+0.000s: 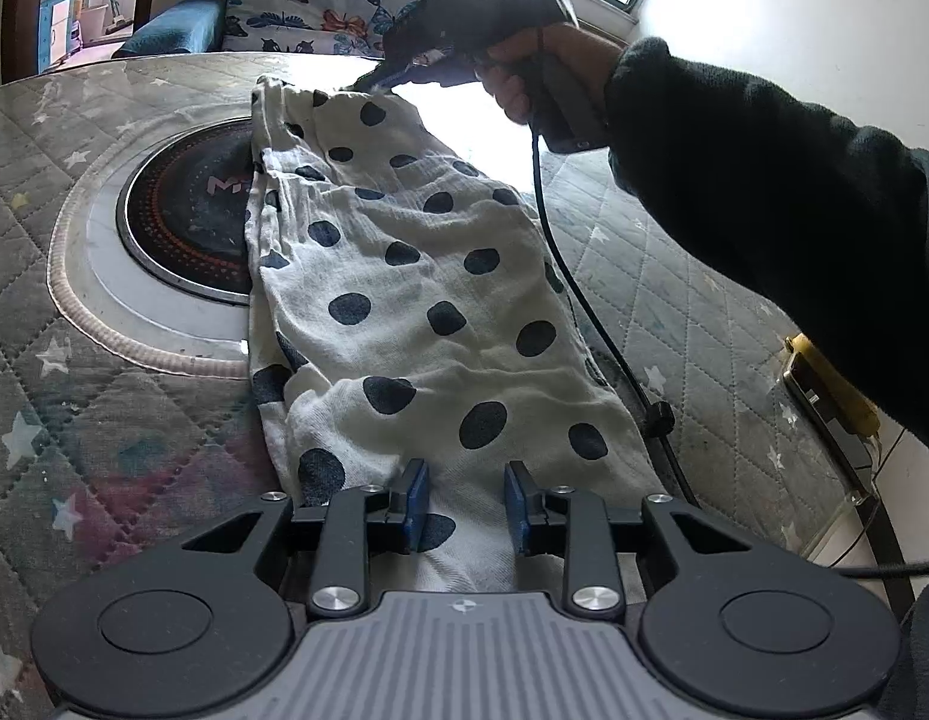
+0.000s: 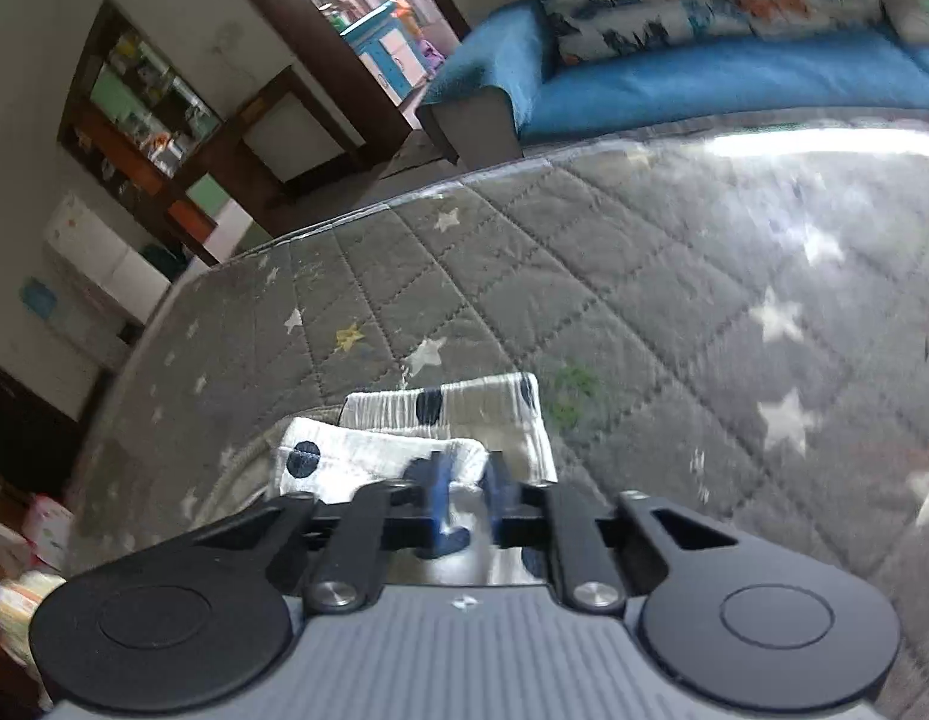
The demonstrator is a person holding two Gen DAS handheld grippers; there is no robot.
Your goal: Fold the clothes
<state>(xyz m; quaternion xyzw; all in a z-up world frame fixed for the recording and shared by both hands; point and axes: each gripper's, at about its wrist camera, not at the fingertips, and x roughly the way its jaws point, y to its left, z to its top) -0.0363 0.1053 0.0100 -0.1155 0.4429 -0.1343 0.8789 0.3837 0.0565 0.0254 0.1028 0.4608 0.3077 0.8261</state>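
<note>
Folding is only half underway, as far as the pics show. The white crinkled-cotton garment w/ dark navy polka dots (image 1: 404, 276) lies stretched lengthwise on the grey quilted star-print table cover (image 1: 104, 396), its left edge overlapping the round black glass hotplate (image 1: 182, 222) set in the table. It looks already narrowed into a long strip, so a lengthwise fold seems done; the end-to-end fold is left.

Left gripper (image 1: 466, 501) sits over the near end: blue pads partly apart w/ cloth bunched between them. Can't tell for sure whether they press on it.

Right gripper (image 2: 467, 492), seen from the left cam held in a hand (image 1: 524, 84) w/ a dark sleeve, is at the far end. Its jaws are nearly shut, pinching the white hem corner (image 2: 380, 456) by the gathered waistband (image 2: 464, 405).

Judgement: both ends are about secured; next likely needs the far end lifted and carried toward the near one. Risk: thin cloth slipping from the pinch, or the strip splaying open.
</note>
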